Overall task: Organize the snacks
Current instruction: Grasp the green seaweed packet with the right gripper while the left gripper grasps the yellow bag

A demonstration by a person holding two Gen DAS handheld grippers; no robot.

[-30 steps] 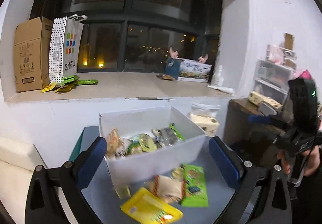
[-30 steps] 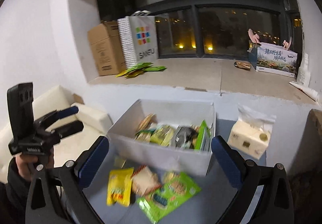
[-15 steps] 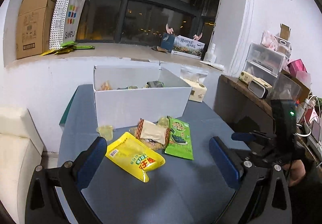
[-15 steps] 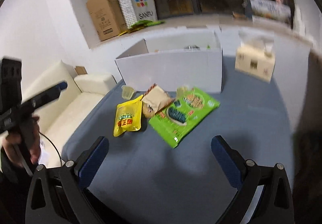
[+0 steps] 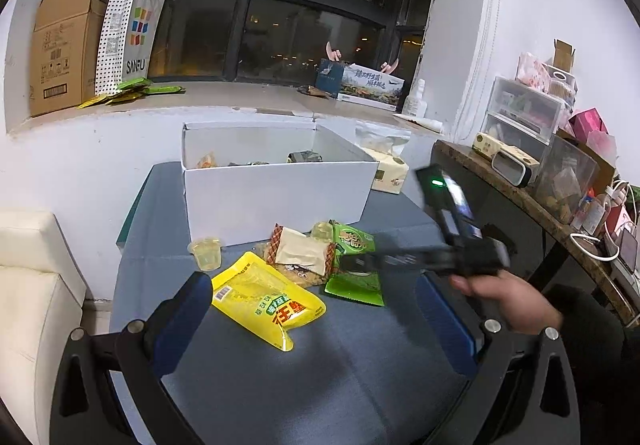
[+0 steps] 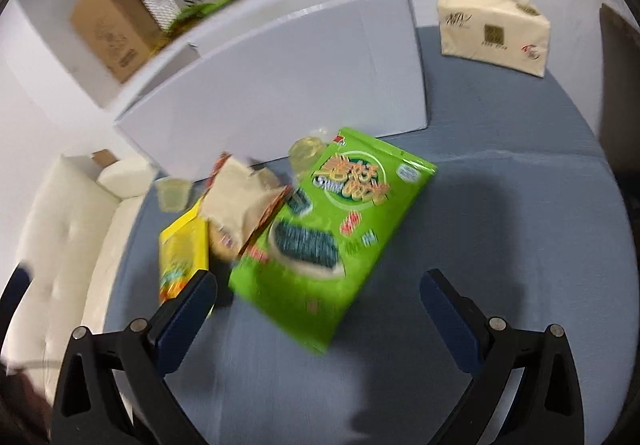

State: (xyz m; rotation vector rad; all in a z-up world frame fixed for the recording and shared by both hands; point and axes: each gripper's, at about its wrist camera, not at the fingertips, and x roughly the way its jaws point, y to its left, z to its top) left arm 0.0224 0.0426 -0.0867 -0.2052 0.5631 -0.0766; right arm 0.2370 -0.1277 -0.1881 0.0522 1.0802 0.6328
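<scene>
A white box (image 5: 276, 193) with several snacks inside stands on the blue-grey table (image 5: 320, 365); it also shows in the right wrist view (image 6: 280, 85). In front of it lie a yellow packet (image 5: 266, 299), a beige packet (image 5: 300, 251), a green packet (image 5: 354, 261) and two small jelly cups (image 5: 206, 253). My left gripper (image 5: 316, 301) is open and empty, hovering near the yellow packet. My right gripper (image 6: 320, 301) is open and empty, low over the green packet (image 6: 332, 229); in the left wrist view it (image 5: 352, 261) reaches in from the right above that packet.
A tissue pack (image 6: 494, 33) sits right of the box. A cream sofa (image 5: 28, 285) is left of the table. A cardboard box (image 5: 64, 45) and a paper bag (image 5: 128, 37) stand on the window ledge. A cluttered side table (image 5: 520, 185) is at right.
Both grippers dropped from above the box to low over the table. The right gripper moved in toward the green packet. Both stay open.
</scene>
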